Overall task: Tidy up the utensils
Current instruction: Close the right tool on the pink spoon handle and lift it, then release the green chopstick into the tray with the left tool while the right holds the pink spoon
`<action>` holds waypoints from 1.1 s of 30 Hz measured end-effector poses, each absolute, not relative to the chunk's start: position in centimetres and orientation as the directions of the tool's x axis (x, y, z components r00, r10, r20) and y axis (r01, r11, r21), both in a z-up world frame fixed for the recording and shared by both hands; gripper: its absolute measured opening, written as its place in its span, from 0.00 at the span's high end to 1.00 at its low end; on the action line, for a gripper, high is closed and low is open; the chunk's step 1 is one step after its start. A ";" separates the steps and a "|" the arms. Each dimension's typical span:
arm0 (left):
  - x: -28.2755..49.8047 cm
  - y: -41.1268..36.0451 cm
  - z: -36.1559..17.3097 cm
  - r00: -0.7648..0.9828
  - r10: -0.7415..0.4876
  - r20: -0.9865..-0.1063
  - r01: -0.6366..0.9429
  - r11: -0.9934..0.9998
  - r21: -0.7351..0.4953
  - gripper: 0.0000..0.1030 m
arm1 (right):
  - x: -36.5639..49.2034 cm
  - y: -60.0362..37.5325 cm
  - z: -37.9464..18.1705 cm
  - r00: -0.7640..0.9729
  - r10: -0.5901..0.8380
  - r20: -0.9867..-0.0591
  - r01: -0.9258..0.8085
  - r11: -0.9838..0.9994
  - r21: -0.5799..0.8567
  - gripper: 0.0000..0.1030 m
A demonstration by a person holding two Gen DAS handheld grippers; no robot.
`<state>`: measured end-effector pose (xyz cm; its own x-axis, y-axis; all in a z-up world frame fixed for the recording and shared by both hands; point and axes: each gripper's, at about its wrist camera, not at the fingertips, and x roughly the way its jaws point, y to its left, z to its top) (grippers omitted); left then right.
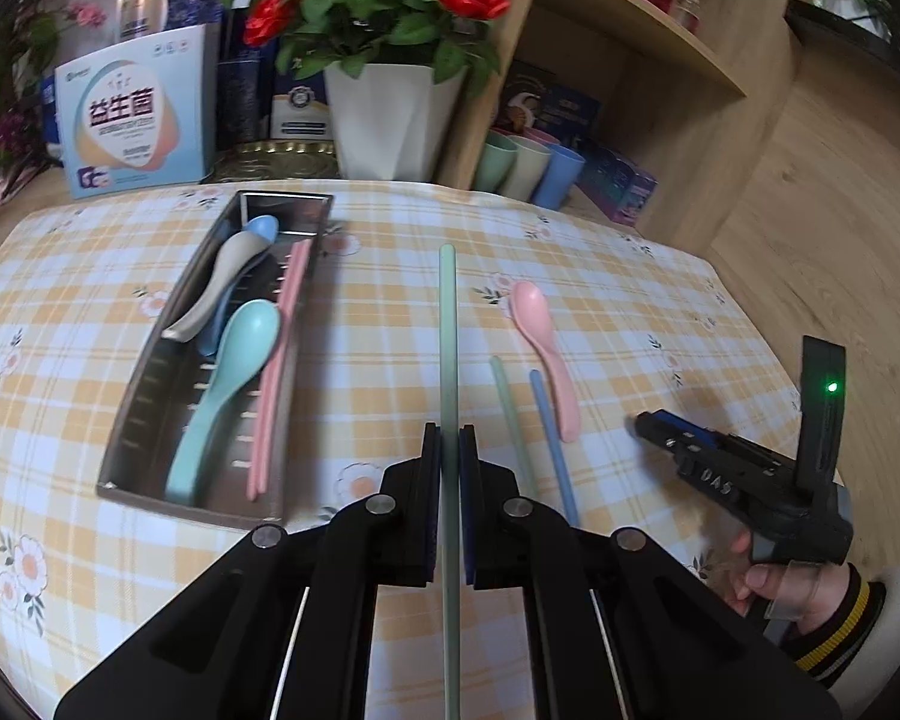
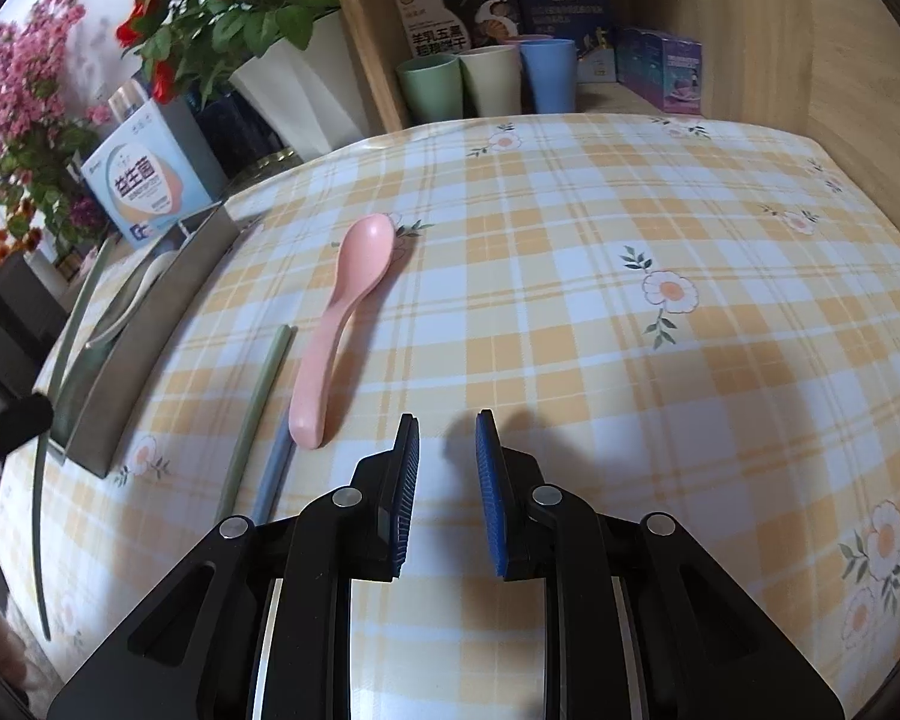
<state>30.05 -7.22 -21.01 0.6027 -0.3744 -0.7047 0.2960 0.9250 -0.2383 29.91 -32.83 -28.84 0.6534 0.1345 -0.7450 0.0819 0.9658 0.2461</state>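
My left gripper (image 1: 448,438) is shut on a green chopstick (image 1: 447,324), which sticks out forward above the cloth, right of the steel tray (image 1: 150,384). In the tray lie a teal spoon (image 1: 228,384), a grey spoon (image 1: 222,282), a blue spoon (image 1: 264,228) and pink chopsticks (image 1: 282,360). On the cloth lie a second green chopstick (image 2: 258,408), a blue chopstick (image 2: 273,474) and a pink spoon (image 2: 342,312). My right gripper (image 2: 447,426) hovers just right of the pink spoon's handle, open, with nothing between its fingers.
A checked yellow tablecloth (image 2: 630,228) covers the table. At the back stand a white flower pot (image 1: 390,120), a blue box (image 1: 135,114) and a wooden shelf (image 2: 360,30) with several cups (image 2: 492,84). A hand (image 1: 768,582) holds the right gripper.
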 end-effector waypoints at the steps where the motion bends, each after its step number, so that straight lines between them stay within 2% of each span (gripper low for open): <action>1: 30.0 -7.1 -21.1 0.602 -0.372 -0.706 0.289 0.926 -0.241 0.94 | 30.0 -33.0 -28.7 0.651 0.134 -0.747 0.092 0.963 0.253 0.80; 12: 30.3 -5.6 -21.2 0.612 -0.367 -0.701 0.257 0.930 -0.262 0.94 | 33.2 -31.0 -26.4 0.660 0.199 -0.725 0.045 0.952 0.302 0.80; 18: 30.4 -4.8 -21.3 0.613 -0.369 -0.698 0.246 0.929 -0.275 0.94 | 36.1 -28.9 -27.5 0.619 0.229 -0.751 0.036 0.947 0.319 0.80; 24: 30.8 -4.3 -21.7 0.607 -0.368 -0.705 0.235 0.930 -0.283 0.94 | 38.3 -28.5 -29.2 0.578 0.224 -0.785 0.097 0.936 0.338 0.80; 33: 31.0 -4.4 -22.3 0.591 -0.371 -0.717 0.231 0.929 -0.291 0.94 | 38.8 -28.5 -29.6 0.573 0.214 -0.791 0.116 0.934 0.337 0.81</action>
<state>30.97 -4.36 -22.30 0.5906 -0.3712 -0.7165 0.2307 0.9285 -0.2909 38.75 -28.52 -29.60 0.5731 0.2143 -0.7910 0.1162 0.9342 0.3373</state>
